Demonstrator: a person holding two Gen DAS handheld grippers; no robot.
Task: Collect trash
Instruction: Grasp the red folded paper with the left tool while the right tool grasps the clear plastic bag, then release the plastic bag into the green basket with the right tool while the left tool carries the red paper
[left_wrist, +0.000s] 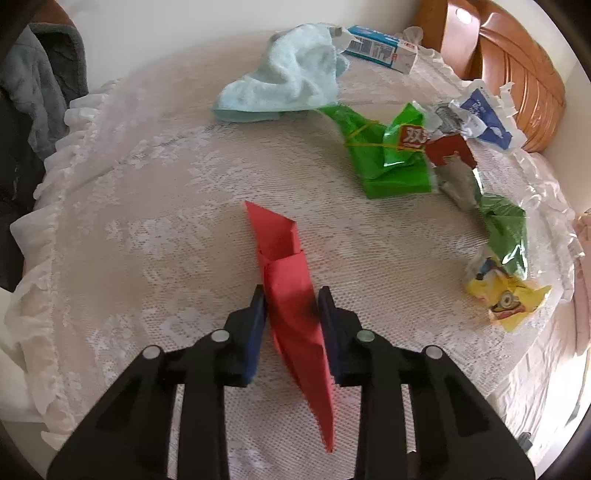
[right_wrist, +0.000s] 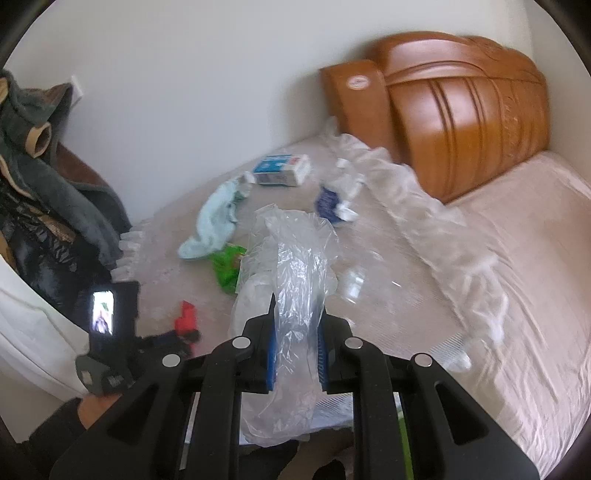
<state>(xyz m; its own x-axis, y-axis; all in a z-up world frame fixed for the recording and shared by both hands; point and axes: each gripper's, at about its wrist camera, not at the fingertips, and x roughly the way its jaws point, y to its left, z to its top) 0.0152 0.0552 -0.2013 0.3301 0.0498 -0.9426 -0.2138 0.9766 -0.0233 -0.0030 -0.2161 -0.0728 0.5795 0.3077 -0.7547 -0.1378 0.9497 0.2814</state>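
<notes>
Across the lace-covered table (left_wrist: 155, 206), green wrappers (left_wrist: 391, 155) and a yellow packet (left_wrist: 508, 299) are waiting; right gripper (right_wrist: 297, 325) is clenching the clear plastic bag (right_wrist: 291, 266), left gripper (left_wrist: 291, 302) is pinching red paper (left_wrist: 288, 266), not yet bagged.

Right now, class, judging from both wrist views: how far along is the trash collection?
Early. Nothing visibly sits in the clear plastic bag that the right gripper pinches. In hand: the left gripper is shut on red folded paper. Left on the lace cloth: green wrappers, yellow Minions wrapper, blue-white wrapper, toothpaste box.
</notes>
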